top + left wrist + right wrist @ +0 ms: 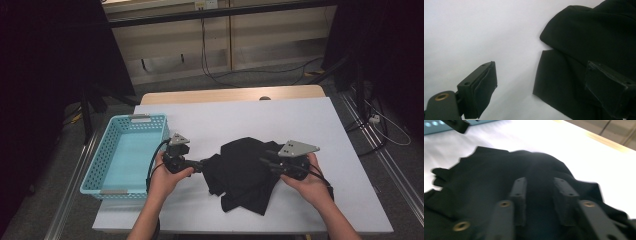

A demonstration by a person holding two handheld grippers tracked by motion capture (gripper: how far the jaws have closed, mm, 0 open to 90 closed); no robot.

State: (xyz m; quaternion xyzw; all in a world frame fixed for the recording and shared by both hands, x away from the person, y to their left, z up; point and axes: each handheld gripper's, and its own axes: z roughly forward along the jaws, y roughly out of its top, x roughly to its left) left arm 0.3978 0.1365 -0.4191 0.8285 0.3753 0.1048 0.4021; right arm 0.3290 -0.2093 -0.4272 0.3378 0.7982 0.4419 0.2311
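— White bench [240, 117], with a turquoise basket [100, 172] at its left edge. And the cloth?

— Black garment [245, 172], crumpled in a loose heap near the bench's middle, folds overlapping, edges ragged toward the front.

— The tools?

— Left tool [200, 165] spread wide at the garment's left edge, nothing between its jaws. Right tool [267, 165] over the garment's right side, jaws narrowly apart, gripping nothing.

You have a black garment [247, 170] lying crumpled on the white surface [300, 125], between your two hands and just right of the turquoise basket [125, 152]. It is bunched and folded over itself, with a flat flap at its left edge and ragged folds toward you.
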